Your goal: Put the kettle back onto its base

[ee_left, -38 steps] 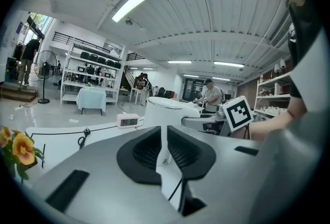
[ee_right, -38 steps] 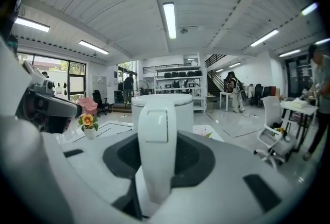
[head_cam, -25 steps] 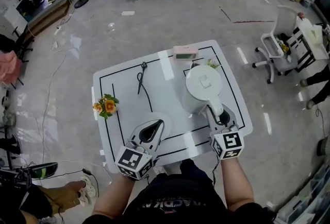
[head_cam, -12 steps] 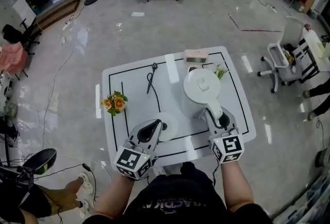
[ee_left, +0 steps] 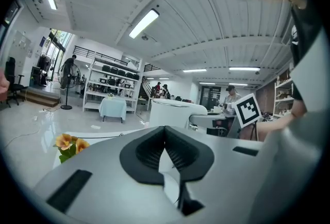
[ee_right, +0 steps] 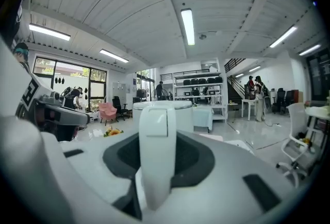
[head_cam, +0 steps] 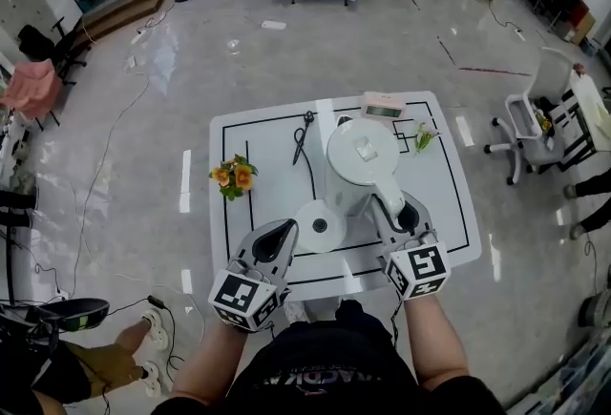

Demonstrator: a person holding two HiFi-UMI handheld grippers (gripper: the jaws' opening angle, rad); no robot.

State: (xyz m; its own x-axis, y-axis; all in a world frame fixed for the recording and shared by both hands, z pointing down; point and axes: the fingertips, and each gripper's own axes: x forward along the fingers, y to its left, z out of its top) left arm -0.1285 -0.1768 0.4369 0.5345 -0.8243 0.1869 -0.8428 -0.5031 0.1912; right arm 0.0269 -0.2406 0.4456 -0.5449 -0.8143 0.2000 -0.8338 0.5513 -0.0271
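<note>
**Kettle held just off its base**

The white rectangular table [head_cam: 441, 205], marked with black lines, carries everything. The white plastic electric kettle [head_cam: 361, 163] is just to the far right of the round white base [head_cam: 318, 226] — not seated on it. The right gripper [head_cam: 399, 213] is clamped half-wide on the kettle's handle. The left gripper [head_cam: 284, 232] — jaws fully together, empty — is just near-left of the base.

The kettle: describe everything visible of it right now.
The kettle is white and smooth, plastic by its look: a wide cylinder with a flat closed lid bearing a small tab. It is upright over the right half of the white table. Its curved handle points towards the person, clamped in the jaws of the right gripper. The round base lies close beside it, uncovered, so the kettle is not on it. Whether its bottom touches the table cannot be told.
</note>
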